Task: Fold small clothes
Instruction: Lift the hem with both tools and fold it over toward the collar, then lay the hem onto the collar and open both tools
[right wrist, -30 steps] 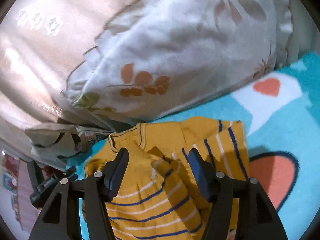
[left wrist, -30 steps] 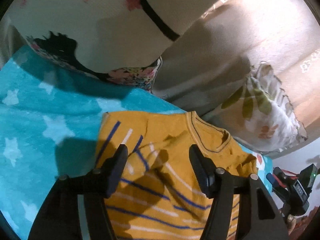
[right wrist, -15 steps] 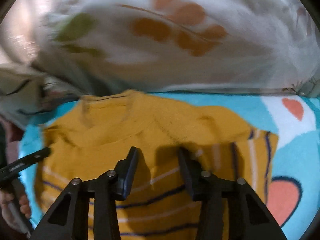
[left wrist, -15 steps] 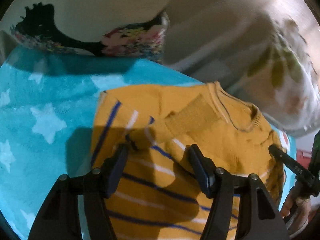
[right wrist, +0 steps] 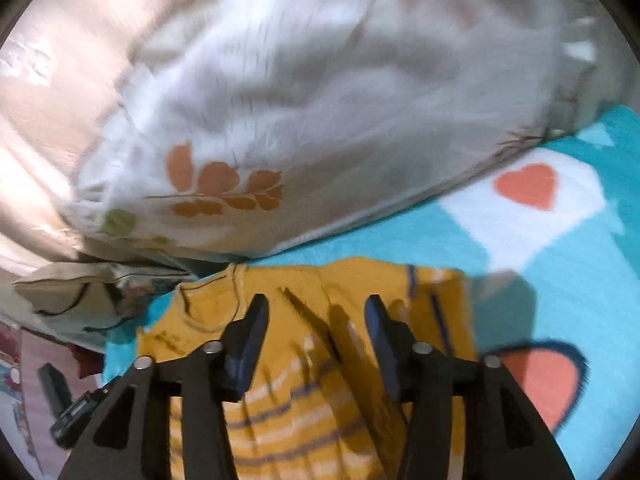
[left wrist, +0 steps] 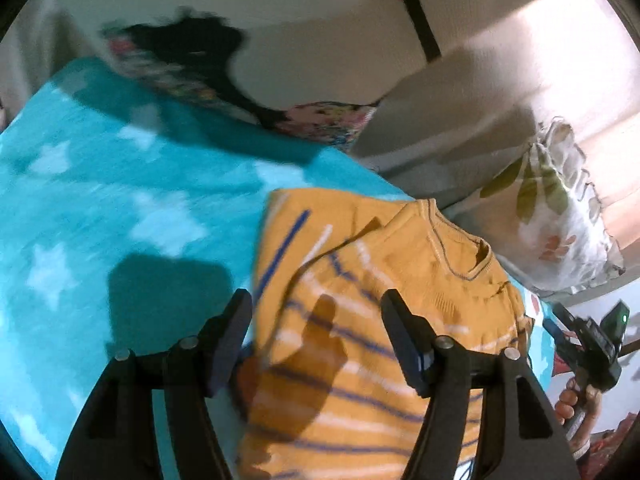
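Left gripper (left wrist: 316, 320): mine, jaws apart, nothing between them, hovering over the near-left part of the yellow striped sweater (left wrist: 372, 320). Its shadow falls on the knit.

Right gripper (right wrist: 314, 326): mine, jaws apart, nothing held, poised above the chest of the sweater, just short of the neckline. Half a second ago these jaws stood narrower and closer to the cloth; they have since widened and drawn back.

Yellow striped sweater: lies on the turquoise blanket (left wrist: 120, 208), collar toward the leaf-print pillow (right wrist: 320, 120). One sleeve is now folded in across the front, where a second ago it lay loosely bunched on the chest. The side edges look roughly straight.

Turquoise blanket: star and heart patches, bare around the garment.

Leaf-print pillow: just beyond the collar, close to it.

Change noted: both claws have let go and pulled back, so I judge the sleeve fold set. Both views are blurred with motion, so finer creases are not readable.

Remaining, by my estimate: bring the hem up to the collar to finish.
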A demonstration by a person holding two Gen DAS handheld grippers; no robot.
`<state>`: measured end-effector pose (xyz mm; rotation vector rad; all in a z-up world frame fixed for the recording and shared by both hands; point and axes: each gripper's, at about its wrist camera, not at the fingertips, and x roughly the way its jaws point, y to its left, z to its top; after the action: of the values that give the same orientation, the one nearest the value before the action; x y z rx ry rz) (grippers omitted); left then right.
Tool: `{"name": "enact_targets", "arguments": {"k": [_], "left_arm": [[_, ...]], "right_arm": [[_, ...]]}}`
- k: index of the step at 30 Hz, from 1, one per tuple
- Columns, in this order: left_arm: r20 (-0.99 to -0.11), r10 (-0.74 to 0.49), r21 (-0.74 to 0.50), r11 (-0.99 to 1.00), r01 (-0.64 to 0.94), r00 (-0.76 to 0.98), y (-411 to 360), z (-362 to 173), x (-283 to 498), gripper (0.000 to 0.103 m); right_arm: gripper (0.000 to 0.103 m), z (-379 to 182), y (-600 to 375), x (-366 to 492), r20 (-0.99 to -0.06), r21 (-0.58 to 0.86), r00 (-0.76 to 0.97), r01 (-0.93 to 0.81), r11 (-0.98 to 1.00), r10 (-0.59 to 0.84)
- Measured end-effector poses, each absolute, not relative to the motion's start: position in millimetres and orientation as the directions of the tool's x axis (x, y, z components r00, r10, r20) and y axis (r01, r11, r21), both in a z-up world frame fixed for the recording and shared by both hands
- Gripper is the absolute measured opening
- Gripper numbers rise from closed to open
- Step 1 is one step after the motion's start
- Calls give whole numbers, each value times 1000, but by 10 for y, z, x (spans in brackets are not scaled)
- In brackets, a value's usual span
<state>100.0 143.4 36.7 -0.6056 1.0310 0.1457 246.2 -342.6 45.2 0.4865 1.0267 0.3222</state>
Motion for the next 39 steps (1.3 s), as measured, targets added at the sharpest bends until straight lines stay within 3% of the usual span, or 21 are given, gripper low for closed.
{"name": "enact_targets", "arguments": {"k": [5,14,24,28,29,30,31,32,39], "left_arm": [[-848,-156,-399,816,-418,506,1496,305,547,70],[-823,-267,-485,789,-376,501,1299,-34,288,76],[-801,-347,-524,800,-291,488,1122,-175,701,85],[-846,-276,-421,870,-256,456,935,-166,914,86],[-863,-245,-381,890,-251,442,877,-160,961,78],[-883,-201,-327,911,-249,424,825,-149,1004,42],[-900,-174,-291,922,-254,399,798,-142,1046,25],[-902,-201,-315,911,-265,382,816,-137,1071,20],[-873,-284,-418,855,-309,396,928,190,838,17]], "right_arm": [[65,466,-3779,1908,-719,568,478,-16,823,505],[69,-93,-4069,1020,-681,680,407,42,732,609],[71,-304,-3683,1278,-676,671,418,8,741,608],[71,-296,-3465,1511,-667,665,446,-6,747,597],[71,-296,-3424,1554,-663,665,458,-2,747,592],[69,-304,-3394,1600,-658,670,471,10,742,588],[53,-314,-3389,1633,-653,681,479,33,732,586],[25,-367,-3410,1683,-648,708,471,79,702,599],[19,-458,-3648,1592,-547,832,404,165,529,733]]}}
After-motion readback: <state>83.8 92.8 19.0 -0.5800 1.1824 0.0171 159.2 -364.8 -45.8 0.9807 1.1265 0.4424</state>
